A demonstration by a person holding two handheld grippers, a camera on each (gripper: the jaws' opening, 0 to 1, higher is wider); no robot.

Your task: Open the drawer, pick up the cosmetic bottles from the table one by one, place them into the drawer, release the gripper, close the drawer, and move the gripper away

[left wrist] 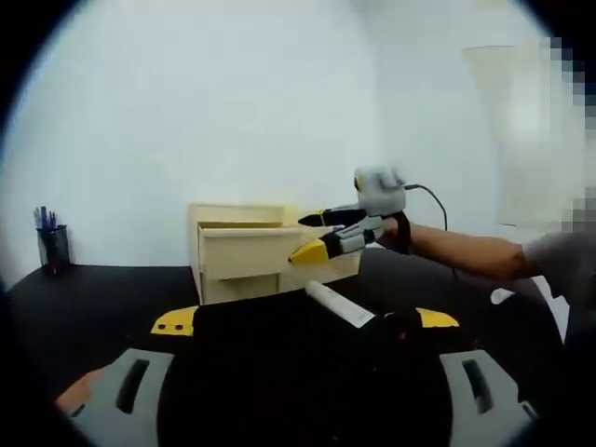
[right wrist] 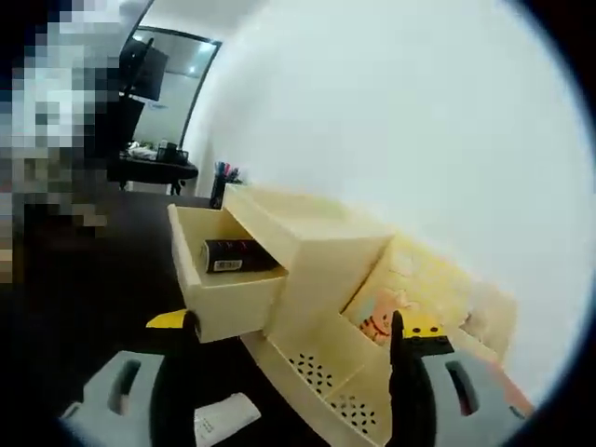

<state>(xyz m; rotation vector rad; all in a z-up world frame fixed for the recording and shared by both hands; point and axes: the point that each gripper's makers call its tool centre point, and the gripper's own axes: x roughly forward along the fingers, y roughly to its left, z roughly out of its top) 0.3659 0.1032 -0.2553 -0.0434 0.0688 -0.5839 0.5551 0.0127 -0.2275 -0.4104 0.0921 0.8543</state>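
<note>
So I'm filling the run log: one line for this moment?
drawer: open | dark bottle: inside | white tube: on table | right tool: by drawer | left tool: open

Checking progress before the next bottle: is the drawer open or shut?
Open: the drawer is pulled out of the wooden organizer, with a dark bottle lying inside.

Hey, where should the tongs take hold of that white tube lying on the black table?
Grip the white tube across its middle from above. It lies flat and slanted between the left tongs, so its long round sides are free.
</note>
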